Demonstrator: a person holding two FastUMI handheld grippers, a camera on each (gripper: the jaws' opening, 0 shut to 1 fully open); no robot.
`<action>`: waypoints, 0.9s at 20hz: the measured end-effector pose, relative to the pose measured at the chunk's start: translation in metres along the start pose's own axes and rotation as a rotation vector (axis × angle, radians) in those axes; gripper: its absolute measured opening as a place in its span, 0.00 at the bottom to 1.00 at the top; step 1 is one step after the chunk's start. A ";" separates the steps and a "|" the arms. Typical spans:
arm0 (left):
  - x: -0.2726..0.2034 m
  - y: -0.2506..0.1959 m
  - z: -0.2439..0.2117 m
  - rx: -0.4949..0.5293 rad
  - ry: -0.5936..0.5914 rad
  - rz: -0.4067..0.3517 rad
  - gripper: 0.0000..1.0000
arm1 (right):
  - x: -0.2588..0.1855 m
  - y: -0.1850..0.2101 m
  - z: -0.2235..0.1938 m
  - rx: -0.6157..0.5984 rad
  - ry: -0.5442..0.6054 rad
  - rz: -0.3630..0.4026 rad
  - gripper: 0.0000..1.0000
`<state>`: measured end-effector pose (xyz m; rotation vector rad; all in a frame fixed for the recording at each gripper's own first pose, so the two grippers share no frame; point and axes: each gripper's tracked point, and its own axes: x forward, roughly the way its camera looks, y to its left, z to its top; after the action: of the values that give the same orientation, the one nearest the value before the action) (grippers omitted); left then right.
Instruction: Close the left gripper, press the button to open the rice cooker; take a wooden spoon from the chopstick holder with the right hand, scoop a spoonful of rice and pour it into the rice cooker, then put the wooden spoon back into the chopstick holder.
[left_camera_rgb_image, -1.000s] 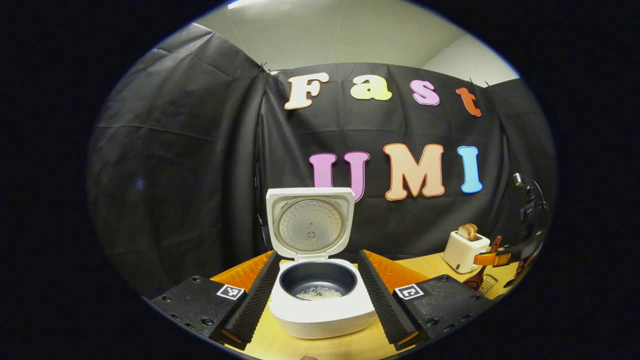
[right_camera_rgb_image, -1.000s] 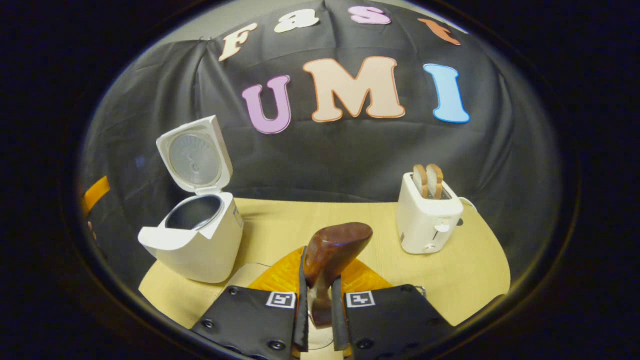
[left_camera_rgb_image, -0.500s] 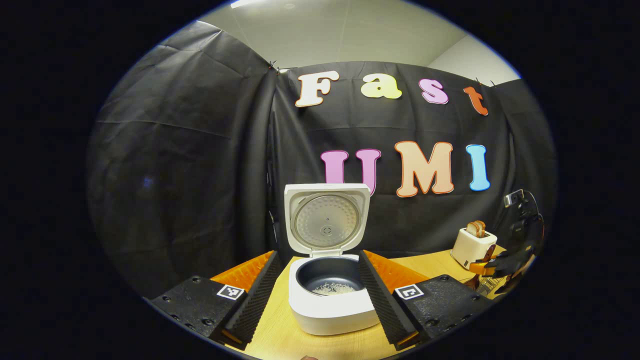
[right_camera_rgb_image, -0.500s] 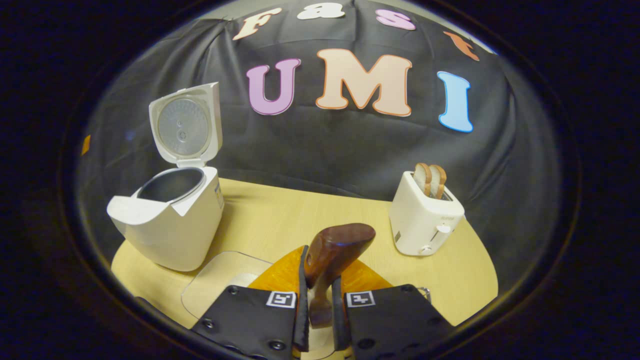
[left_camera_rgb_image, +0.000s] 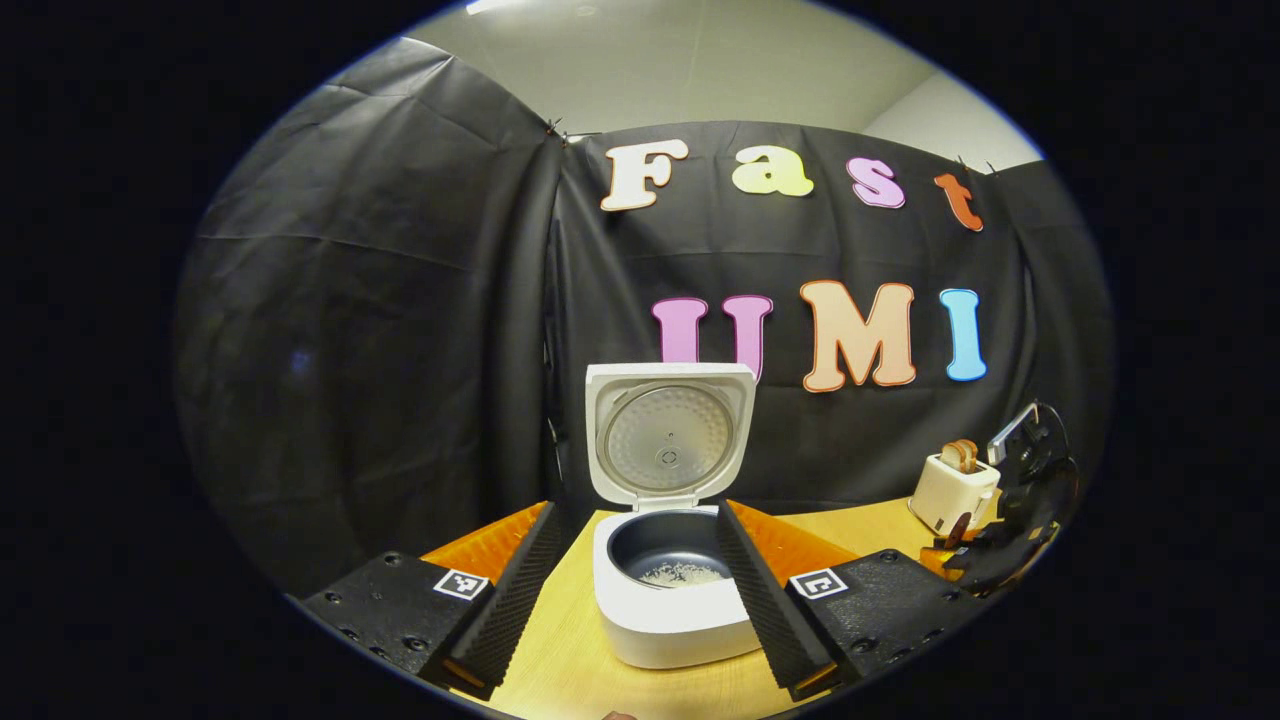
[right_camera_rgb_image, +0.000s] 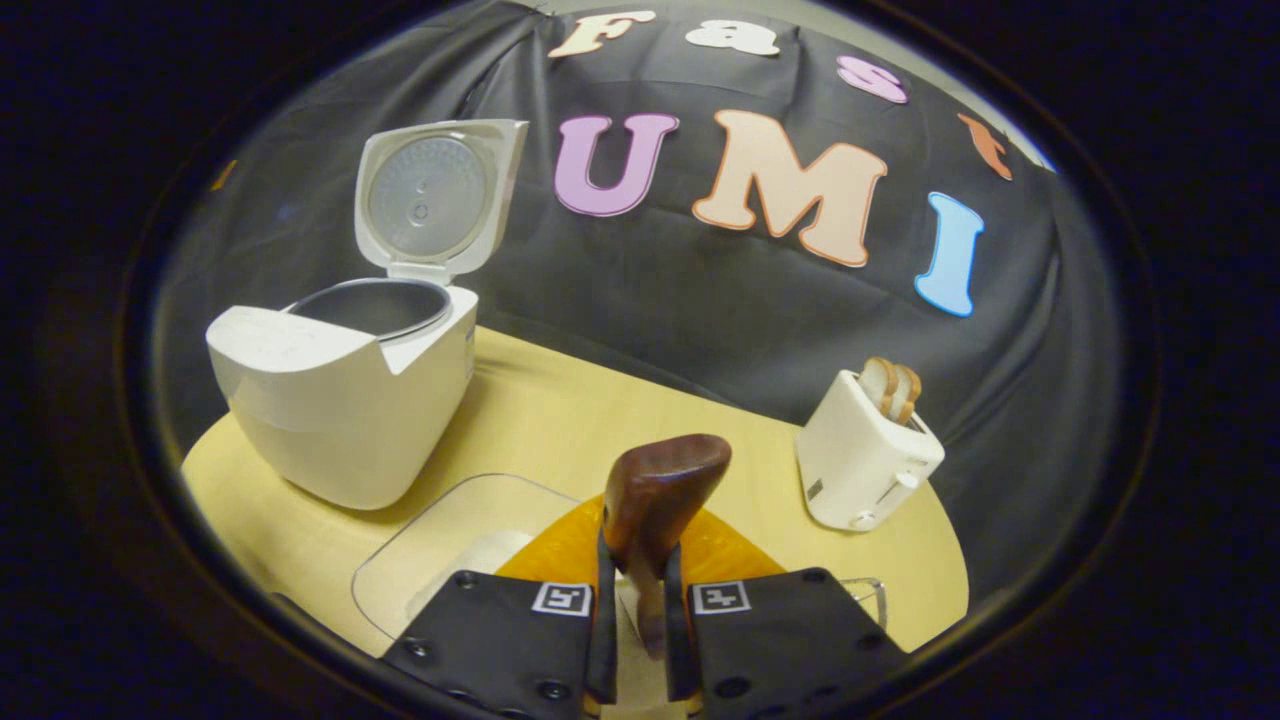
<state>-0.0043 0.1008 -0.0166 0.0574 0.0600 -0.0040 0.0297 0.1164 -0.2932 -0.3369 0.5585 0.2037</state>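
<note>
Pale wooden table (right_camera_rgb_image: 560, 420), black cloth behind. Rice cooker (right_camera_rgb_image: 340, 400) at left of the right gripper view, lid up, grains already inside. Right gripper (right_camera_rgb_image: 634, 640) clamped narrow on wooden spoon (right_camera_rgb_image: 655, 500); left gripper (left_camera_rgb_image: 630, 610) spread wide. Lower spoon upright into chopstick holder (right_camera_rgb_image: 865, 600), lower right; release only once seated.

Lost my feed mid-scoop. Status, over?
Left gripper open, idle before rice cooker, lid up, rice in pot. Right gripper shut on wooden spoon. Path unobstructed; toaster off to the side.
</note>
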 end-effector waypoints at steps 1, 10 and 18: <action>-0.002 0.000 -0.002 -0.002 -0.001 -0.001 0.93 | -0.001 0.009 -0.004 0.005 0.006 0.014 0.24; -0.003 0.005 -0.002 -0.009 -0.005 -0.005 0.93 | -0.006 0.021 -0.015 0.348 0.111 0.078 0.22; -0.003 0.000 -0.001 -0.011 -0.011 -0.016 0.93 | -0.011 0.004 -0.029 0.737 0.180 0.109 0.23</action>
<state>-0.0076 0.1011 -0.0176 0.0459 0.0498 -0.0202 0.0057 0.1081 -0.3117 0.3953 0.7883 0.0612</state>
